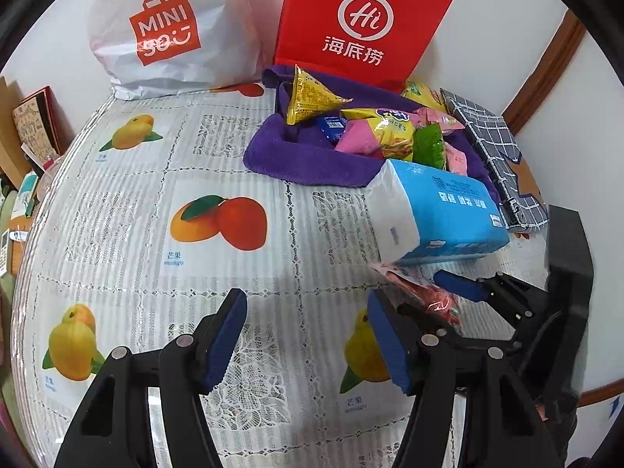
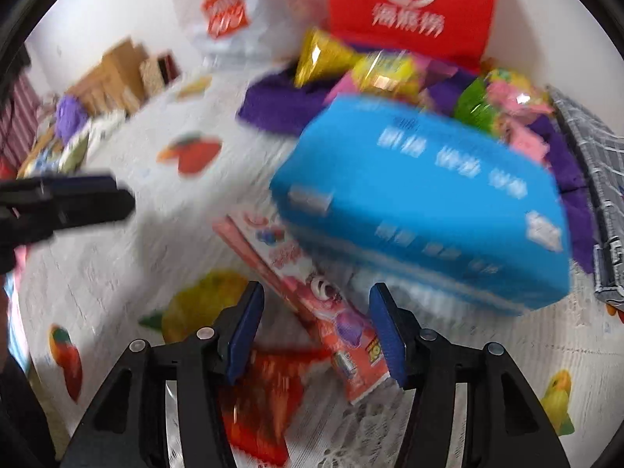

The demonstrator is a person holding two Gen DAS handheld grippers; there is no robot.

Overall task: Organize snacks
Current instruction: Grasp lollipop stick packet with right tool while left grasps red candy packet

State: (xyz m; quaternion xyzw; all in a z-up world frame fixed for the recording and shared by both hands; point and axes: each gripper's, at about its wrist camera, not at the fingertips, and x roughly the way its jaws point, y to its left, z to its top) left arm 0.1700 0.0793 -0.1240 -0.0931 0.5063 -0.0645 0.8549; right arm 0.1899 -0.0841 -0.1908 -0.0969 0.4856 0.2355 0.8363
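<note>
Long pink snack box [image 2: 312, 304] lying flat, running diagonally under blue tissue pack [image 2: 425, 210], right gripper [image 2: 316, 331] jaws apart astride it, left gripper [image 1: 308, 339] jaws apart, empty.

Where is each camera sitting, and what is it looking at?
Left wrist: rides the left gripper, looking down over the mango-print tablecloth toward the purple towel; its own black fingers and the right gripper show.
Right wrist: rides the right gripper, over a pink snack box; the left gripper's tip shows.
Shared: blue tissue pack, red paper bag.
</note>
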